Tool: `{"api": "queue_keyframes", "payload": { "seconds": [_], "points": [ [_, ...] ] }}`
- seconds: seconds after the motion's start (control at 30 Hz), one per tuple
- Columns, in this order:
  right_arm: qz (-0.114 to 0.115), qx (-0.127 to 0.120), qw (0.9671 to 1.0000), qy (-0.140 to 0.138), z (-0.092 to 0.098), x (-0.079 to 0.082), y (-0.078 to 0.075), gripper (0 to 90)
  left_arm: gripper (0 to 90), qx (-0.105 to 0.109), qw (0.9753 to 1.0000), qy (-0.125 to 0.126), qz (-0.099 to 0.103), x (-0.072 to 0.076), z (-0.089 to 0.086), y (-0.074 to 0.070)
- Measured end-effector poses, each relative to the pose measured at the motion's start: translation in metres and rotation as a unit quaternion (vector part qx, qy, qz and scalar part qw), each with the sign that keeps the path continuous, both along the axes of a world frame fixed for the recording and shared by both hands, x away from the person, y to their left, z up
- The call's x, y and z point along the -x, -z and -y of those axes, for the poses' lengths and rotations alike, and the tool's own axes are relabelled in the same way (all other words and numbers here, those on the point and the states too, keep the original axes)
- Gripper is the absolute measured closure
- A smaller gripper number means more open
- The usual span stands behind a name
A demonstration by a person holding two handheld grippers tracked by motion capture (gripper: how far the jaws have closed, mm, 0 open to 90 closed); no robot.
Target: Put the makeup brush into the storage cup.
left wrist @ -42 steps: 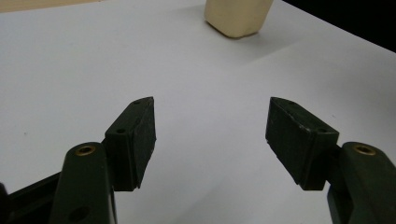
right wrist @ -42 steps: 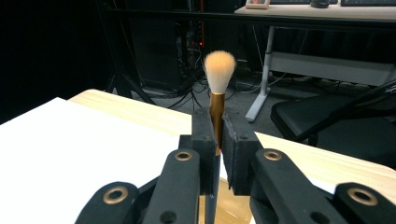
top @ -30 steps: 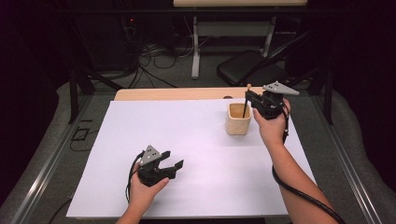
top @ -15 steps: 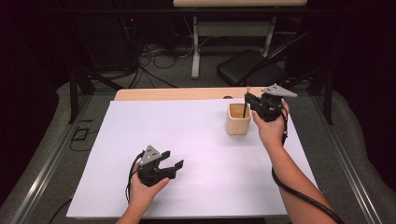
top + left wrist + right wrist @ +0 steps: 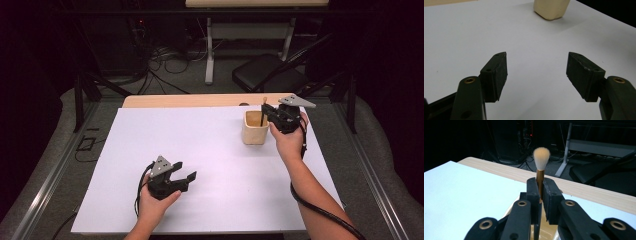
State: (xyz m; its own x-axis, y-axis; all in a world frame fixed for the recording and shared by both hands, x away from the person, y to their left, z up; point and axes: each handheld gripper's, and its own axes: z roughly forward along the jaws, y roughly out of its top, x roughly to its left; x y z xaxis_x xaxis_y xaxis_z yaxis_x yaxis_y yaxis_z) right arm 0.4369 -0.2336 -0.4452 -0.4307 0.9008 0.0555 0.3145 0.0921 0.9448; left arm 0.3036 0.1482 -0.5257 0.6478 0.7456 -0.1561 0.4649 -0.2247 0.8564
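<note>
Between the two black jaws of the right gripper (image 5: 541, 195) stood one makeup brush (image 5: 541, 162), upright, its gold-brown ferrule pinched by the pads and its pale, rounded bristle head rising above the fingertips. Below the jaws, the brush's dark handle ran down into one cream-coloured cup (image 5: 255, 128), whose rim lay just under and ahead of the pads in the right gripper view. From the high view, the right gripper (image 5: 274, 116) hung over the cup's right edge, held by one hand (image 5: 287, 140) at the far right of the white sheet (image 5: 210, 150) that covered the wooden table (image 5: 190, 100).

Well apart from it, at the near left of the sheet, the left gripper (image 5: 184, 172) rested in the other hand (image 5: 152, 202). Its two jaws stood wide apart with nothing between them but bare white sheet. Far ahead of its fingertips and a little to the right, in the left gripper view, sat the same cup (image 5: 551, 9), its top cut off by the edge.

Counted: two grippers, one brush, one cup.
</note>
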Motion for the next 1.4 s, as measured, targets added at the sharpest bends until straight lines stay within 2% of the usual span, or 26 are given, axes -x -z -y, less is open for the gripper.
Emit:
{"api": "queue_keyframes", "payload": {
  "seconds": [1.4],
  "points": [
    [-0.016,0.011,0.9998,0.0,-0.001,-0.001,0.019,84.1,33.8,-0.001,1.0,0.0,0.0,0.0,0.0,0.0]
  ]
}}
